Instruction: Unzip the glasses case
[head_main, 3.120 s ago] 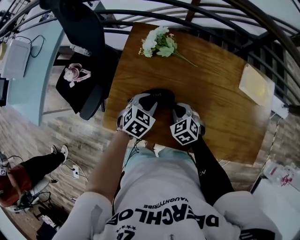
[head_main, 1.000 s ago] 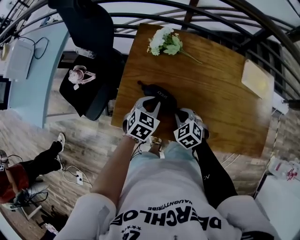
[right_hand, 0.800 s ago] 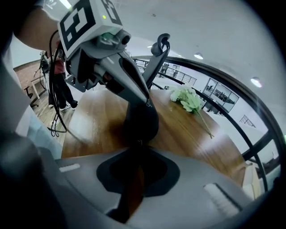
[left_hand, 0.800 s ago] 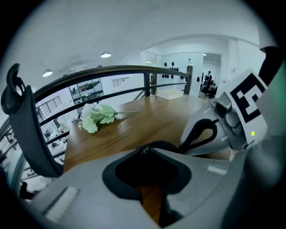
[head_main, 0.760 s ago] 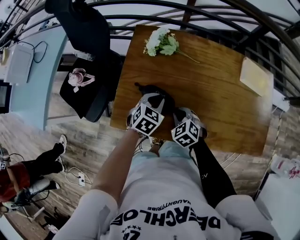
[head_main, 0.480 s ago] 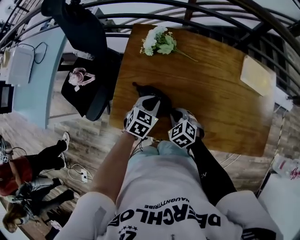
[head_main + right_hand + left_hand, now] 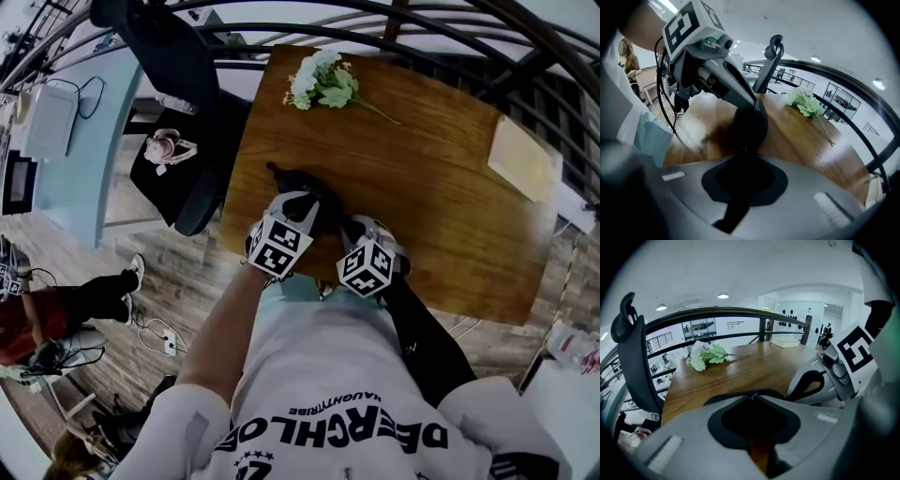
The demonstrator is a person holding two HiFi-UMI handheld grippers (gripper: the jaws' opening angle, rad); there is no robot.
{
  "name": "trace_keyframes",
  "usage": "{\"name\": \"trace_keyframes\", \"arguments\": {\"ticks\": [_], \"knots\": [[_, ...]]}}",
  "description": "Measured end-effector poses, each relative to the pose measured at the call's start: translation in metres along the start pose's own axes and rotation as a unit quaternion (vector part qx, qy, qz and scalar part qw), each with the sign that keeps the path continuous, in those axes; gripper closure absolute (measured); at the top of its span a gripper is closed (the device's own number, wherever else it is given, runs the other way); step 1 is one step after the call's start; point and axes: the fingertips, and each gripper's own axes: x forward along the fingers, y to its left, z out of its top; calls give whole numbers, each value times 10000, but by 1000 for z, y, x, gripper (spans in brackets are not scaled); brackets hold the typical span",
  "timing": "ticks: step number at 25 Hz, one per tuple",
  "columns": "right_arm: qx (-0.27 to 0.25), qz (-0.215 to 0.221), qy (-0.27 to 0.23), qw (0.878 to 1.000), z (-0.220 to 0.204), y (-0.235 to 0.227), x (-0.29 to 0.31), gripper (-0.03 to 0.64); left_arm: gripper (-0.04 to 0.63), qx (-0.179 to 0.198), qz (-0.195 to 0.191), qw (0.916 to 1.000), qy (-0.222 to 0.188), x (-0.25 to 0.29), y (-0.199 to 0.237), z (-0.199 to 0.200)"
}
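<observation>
Two grips, one glasses case (image 7: 298, 182) on the bench (image 7: 427, 159): left hand-held gripper (image 7: 310, 201) clamps its end steady; right hand-held gripper (image 7: 351, 226) pinches the zip tab (image 7: 739, 190), likely to pull.

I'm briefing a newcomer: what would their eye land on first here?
The black glasses case at the near side of the wooden table, with the left gripper shut on its body and the right gripper pinching a dark strip at its end. A bunch of white flowers lies at the far edge.
</observation>
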Motion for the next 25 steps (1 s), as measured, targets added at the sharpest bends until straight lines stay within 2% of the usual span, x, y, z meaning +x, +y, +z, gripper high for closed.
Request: {"name": "trace_keyframes", "arguments": {"ticks": [9, 14, 20, 25], "knots": [[-205, -64, 1, 9998, -1, -7, -2, 589, 543, 98, -45, 9999, 88, 0, -1, 2], [-324, -252, 95, 9991, -3, -20, 3, 588, 542, 83, -93, 9999, -2, 5, 1, 3], [-739, -565, 311, 9952, -4, -37, 3, 588, 543, 295, -221, 9993, 49, 7, -1, 7], [-873, -619, 392, 9935, -2, -45, 7, 587, 543, 288, -276, 9992, 71, 6, -2, 7]]}}
